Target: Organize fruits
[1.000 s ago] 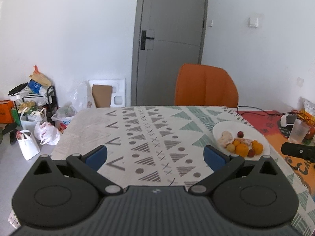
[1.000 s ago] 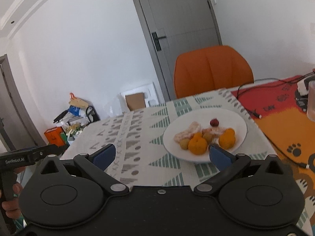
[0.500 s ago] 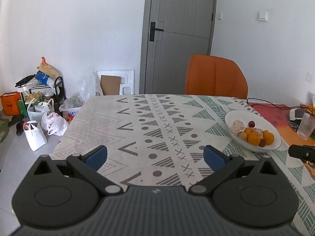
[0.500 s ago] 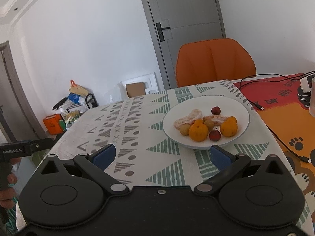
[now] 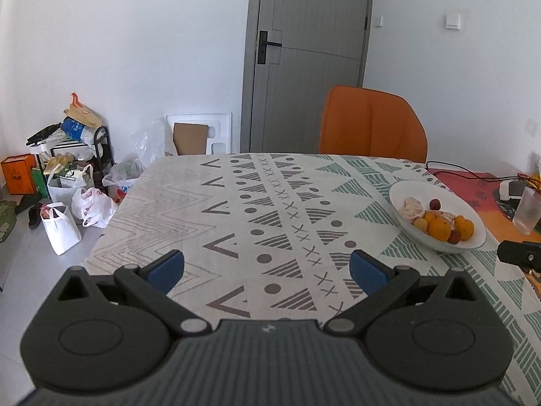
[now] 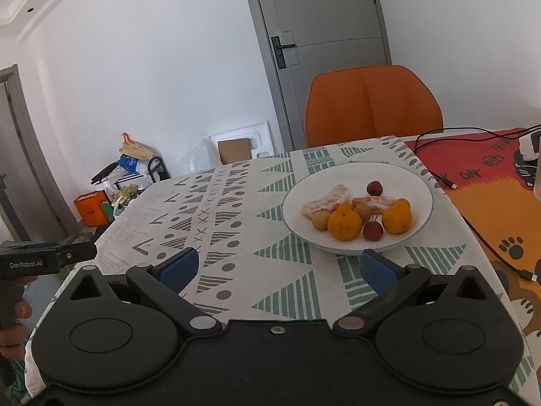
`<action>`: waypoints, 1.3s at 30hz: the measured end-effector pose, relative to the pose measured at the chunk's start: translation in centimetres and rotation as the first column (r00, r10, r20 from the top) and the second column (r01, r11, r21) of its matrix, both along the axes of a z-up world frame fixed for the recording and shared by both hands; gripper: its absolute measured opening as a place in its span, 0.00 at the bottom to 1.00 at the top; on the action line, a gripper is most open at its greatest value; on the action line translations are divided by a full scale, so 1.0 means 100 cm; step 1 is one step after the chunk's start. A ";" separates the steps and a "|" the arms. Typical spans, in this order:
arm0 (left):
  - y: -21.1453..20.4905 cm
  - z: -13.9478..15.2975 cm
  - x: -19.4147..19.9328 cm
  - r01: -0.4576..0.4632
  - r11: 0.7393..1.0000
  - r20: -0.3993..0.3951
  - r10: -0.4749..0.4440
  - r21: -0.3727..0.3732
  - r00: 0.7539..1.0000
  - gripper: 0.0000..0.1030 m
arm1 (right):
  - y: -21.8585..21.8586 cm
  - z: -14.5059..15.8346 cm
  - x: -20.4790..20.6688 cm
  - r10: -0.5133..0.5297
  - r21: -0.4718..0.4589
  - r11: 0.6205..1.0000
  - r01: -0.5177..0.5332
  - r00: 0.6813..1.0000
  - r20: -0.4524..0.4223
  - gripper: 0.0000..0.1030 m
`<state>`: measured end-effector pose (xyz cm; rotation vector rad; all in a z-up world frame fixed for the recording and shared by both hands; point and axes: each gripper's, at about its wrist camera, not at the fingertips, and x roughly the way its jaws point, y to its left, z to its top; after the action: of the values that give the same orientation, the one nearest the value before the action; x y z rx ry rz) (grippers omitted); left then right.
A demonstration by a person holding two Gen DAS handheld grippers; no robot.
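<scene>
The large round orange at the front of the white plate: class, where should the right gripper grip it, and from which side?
Grip the large round orange across its widest middle, coming from above with the open right gripper. A small tan fruit and a red fruit crowd its sides on the white plate, so a level approach would likely knock them.

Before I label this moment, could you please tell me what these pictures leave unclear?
- White plate of fruit: its near rim sits behind the right tool's blue pad in the right wrist view.
- Clear plastic cup: cut off by the frame edge in the right wrist view.
- Small brownish round fruits: too small to identify.
</scene>
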<state>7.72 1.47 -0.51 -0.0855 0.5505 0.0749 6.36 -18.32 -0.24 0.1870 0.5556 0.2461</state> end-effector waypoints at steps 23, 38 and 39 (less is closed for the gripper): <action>0.002 -0.003 -0.002 -0.007 1.000 -0.006 0.007 -0.007 1.000 1.00 | 0.004 0.000 0.002 0.010 -0.004 1.000 -0.010 1.000 0.002 1.00; 0.004 0.000 0.000 -0.006 1.000 -0.003 0.006 -0.026 1.000 1.00 | 0.010 0.004 0.003 0.013 -0.017 1.000 -0.013 1.000 -0.005 1.00; 0.004 0.000 0.000 -0.007 1.000 -0.002 0.006 -0.027 1.000 1.00 | 0.010 0.003 0.004 0.012 -0.017 1.000 -0.012 1.000 -0.006 1.00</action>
<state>7.71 1.91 -0.51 -0.1135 0.5537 0.0740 6.76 -17.32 0.10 0.1683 0.5648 0.2525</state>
